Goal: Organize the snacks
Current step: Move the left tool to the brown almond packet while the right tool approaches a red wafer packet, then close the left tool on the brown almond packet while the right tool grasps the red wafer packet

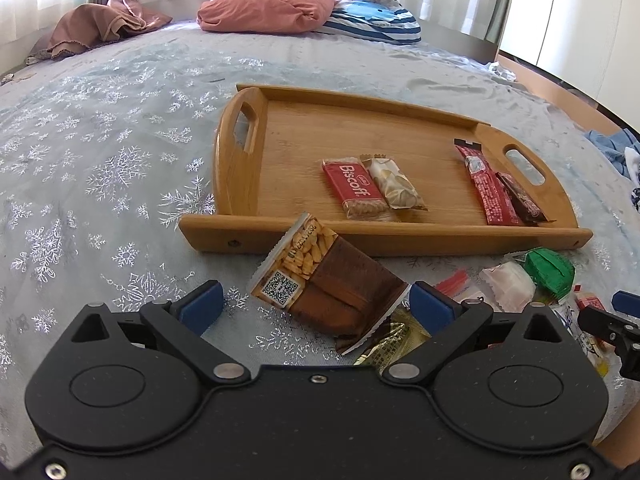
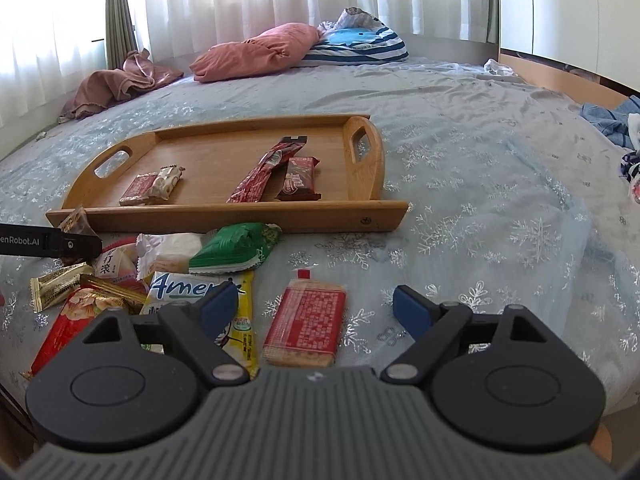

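Left claw (image 1: 316,306): wide open, low over the bed, with a brown peanut snack pack (image 1: 326,284) lying between its blue fingers (image 1: 202,306). It holds nothing.
Right claw (image 2: 316,312): wide open too, holding nothing. A red cracker pack (image 2: 306,326) lies flat on the bed between its fingers.
Snack pile: a green pack (image 2: 236,248), a white pack (image 2: 172,250), a gold candy (image 2: 56,286) and a blue and yellow pack (image 2: 200,292) lie mixed up on the bed, just in front of the tray.
Tray (image 1: 384,236): wooden, with handles, on the bed behind the pile. Four snacks lie inside it in two pairs.
Bed (image 1: 100,168): a soft blue cover with silver snowflakes.
Step now: I think each claw is about to pick up the pack in front of it.
How to do it well: go down straight, pinch the pack across its short sides, and squeeze gently so the food does not crack. Lift clear over the tray's front wall and lay it next to the others.
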### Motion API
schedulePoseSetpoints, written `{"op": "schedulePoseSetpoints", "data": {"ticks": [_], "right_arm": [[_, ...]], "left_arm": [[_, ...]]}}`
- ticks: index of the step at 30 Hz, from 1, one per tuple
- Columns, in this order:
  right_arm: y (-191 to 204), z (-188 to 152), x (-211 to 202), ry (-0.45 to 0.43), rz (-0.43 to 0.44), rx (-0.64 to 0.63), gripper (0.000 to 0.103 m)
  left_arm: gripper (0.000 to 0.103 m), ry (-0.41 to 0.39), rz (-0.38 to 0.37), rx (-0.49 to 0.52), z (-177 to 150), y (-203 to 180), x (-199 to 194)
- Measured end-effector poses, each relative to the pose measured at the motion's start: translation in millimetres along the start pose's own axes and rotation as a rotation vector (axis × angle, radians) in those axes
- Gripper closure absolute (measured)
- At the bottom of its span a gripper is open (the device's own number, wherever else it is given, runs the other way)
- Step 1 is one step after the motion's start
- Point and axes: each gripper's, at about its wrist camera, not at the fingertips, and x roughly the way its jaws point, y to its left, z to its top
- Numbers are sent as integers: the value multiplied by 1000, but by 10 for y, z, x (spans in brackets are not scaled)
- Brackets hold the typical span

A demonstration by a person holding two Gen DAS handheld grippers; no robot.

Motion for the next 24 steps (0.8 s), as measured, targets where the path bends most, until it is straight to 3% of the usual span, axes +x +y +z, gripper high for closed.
{"op": "schedulePoseSetpoints", "data": {"ticks": [8, 13, 18, 24], "right_arm": [[-17, -23, 13, -1, 7, 16, 11], [-5, -41, -23, -8, 5, 14, 12], [-10, -61, -105, -17, -2, 14, 21], [-22, -79, -178, -14, -18, 5, 36]], "left_arm": [[5, -10, 9, 8, -31, -25, 2], [20, -15, 10, 9, -37, -22, -33], [43, -23, 29, 18, -25, -14, -78], [51, -19, 25, -2, -4, 22, -111]]}}
